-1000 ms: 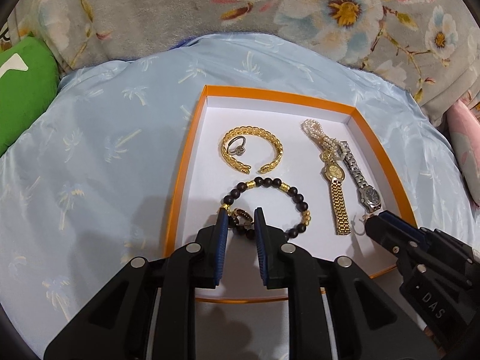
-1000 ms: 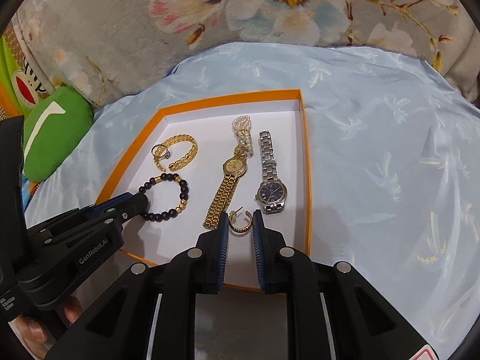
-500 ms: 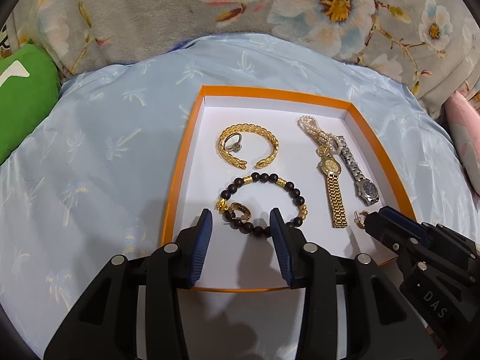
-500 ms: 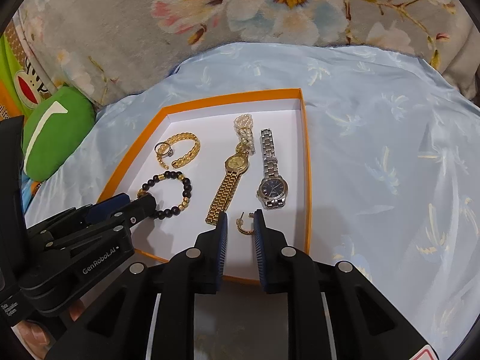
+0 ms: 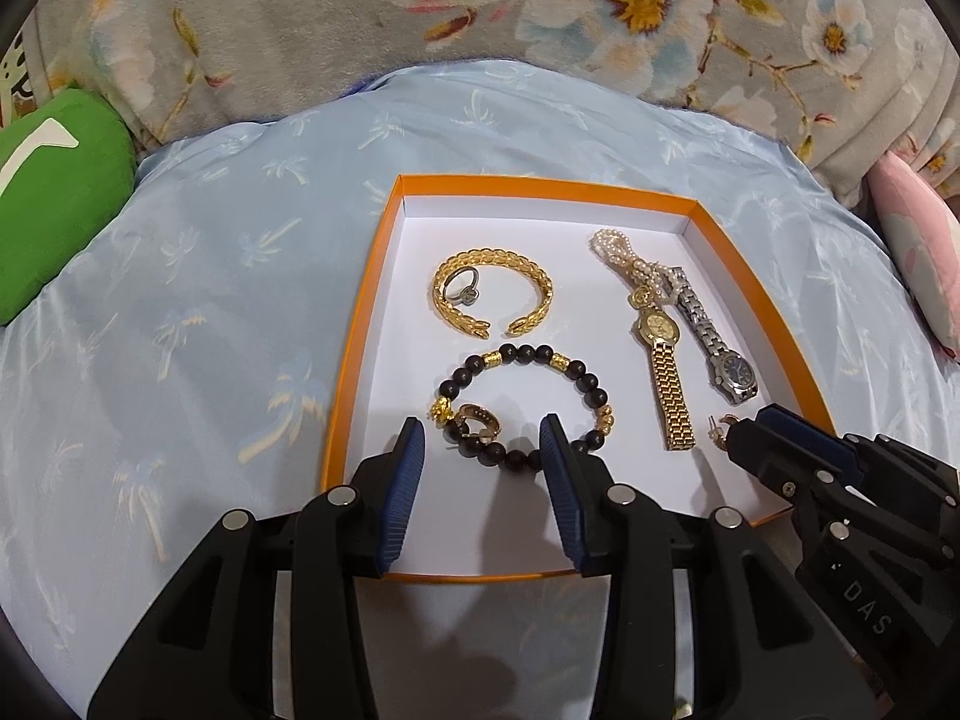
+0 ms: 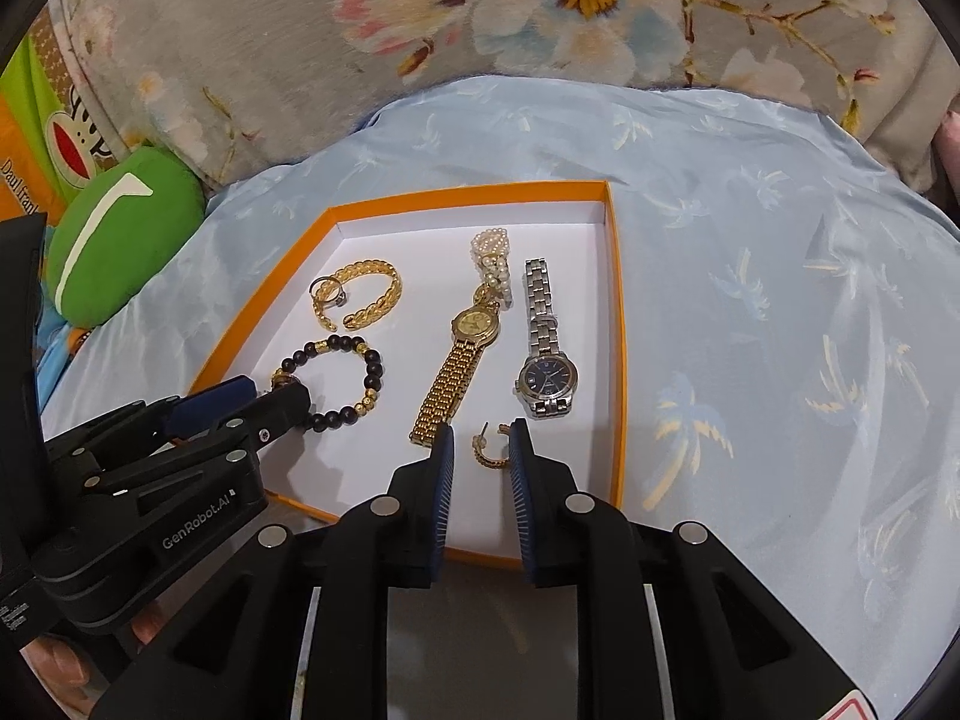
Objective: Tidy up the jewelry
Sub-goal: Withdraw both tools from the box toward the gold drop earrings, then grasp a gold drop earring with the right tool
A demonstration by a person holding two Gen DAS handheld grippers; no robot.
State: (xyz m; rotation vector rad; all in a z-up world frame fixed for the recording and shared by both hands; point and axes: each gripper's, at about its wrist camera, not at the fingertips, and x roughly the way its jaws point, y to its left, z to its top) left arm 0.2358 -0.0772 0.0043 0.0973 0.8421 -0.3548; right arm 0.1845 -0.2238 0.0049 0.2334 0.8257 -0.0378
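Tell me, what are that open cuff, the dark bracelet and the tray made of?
Open cuff: looks like gold-toned metal, shiny with a woven pattern; real gold or plating, I can't tell.
Dark bracelet: glossy dark round beads, perhaps wood or stone, with gold-coloured spacers.
Tray: seemingly cardboard, matte white inside with an orange rim.

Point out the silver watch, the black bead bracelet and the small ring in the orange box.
silver watch [image 6: 546, 377]: right wrist view, on its dark dial.
black bead bracelet [image 5: 585, 384]: left wrist view, on a dark bead at its right side.
small ring [image 5: 462, 289]: left wrist view, on its band, inside the gold bangle.
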